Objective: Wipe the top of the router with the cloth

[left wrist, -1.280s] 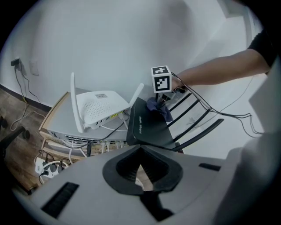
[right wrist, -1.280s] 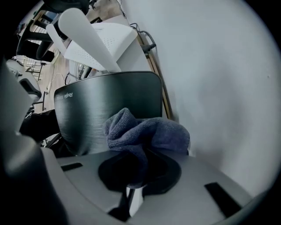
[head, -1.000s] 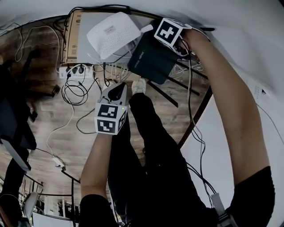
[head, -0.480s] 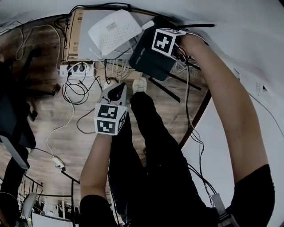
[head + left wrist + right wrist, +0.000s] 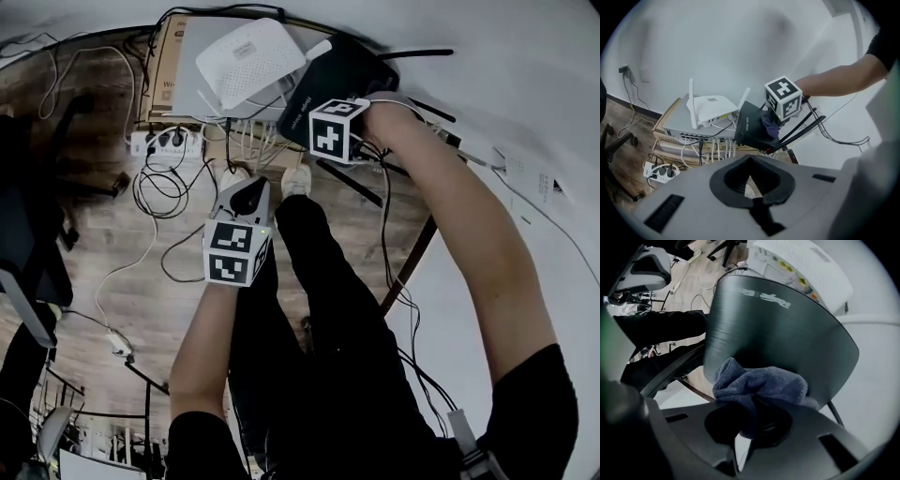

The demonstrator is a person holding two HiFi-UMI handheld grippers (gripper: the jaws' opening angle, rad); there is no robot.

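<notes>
Unseen in the head view, the cloth (image 5: 759, 383) is clamped by the right tool (image 5: 747, 420) against the router (image 5: 778, 329); the left tool (image 5: 750, 163) is closed, empty.

There are two routers: one black router (image 5: 345, 75) and one white router (image 5: 251, 64). One cloth (image 5: 759, 383). Two claws: left claw (image 5: 750, 159), right claw (image 5: 752, 416). One grey switch (image 5: 677, 126). One power strip (image 5: 169, 142). Two white antennas (image 5: 691, 101).

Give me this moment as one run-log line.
step: wipe | right gripper: shut on cloth | cloth: pressed on black router top | left gripper: shut, empty, apart from black router
</notes>
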